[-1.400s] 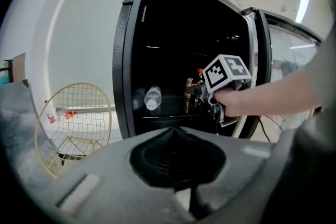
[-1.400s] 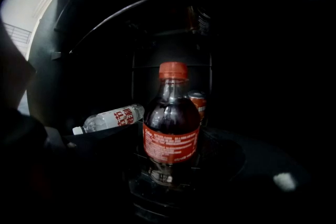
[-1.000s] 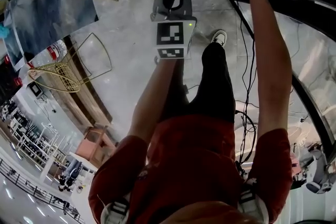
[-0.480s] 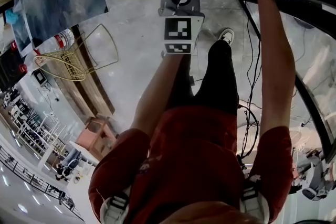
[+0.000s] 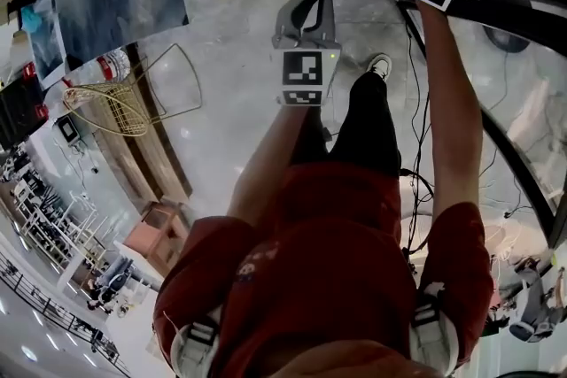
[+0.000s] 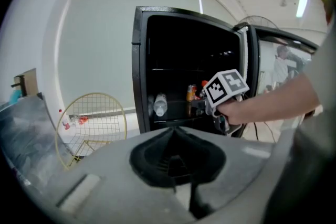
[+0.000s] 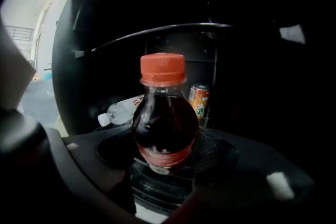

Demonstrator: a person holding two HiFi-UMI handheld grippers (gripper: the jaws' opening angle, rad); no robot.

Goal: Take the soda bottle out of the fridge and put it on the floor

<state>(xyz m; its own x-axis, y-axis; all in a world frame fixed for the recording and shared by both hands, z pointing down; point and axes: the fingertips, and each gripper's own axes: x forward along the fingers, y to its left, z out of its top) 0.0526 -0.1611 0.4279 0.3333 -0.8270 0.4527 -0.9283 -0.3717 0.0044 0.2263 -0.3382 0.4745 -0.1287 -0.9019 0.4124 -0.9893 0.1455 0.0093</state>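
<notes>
The task is in its first half. The right hand-held gripper [image 7: 163, 159] reaches into the open black fridge [image 6: 140, 76], and its jaws are closed on the lower body of the small clear plastic soda bottle with dark liquid and an orange-red cap [image 7: 164, 118]. The bottle stands upright between the pads, near the front of the dark fridge interior. Whether its base is lifted off the shelf cannot be told.

What is left, as I judge it, is to draw the bottle out through the doorway, lower it, and set it upright on the pale grey floor [image 5: 221, 102].

The left hand-held gripper [image 6: 174, 131] is held well outside the fridge, its jaws together with nothing between them.

Behind the soda bottle a clear plastic water bottle [image 7: 122, 110] lies on its side, and an orange drinks can [image 7: 199, 99] stands upright beside it.

The soda bottle carries a red band label, the can has printed lettering, and the water bottle has a label with red marks. None of this writing is sharp enough to read, so no brand can be named.
</notes>
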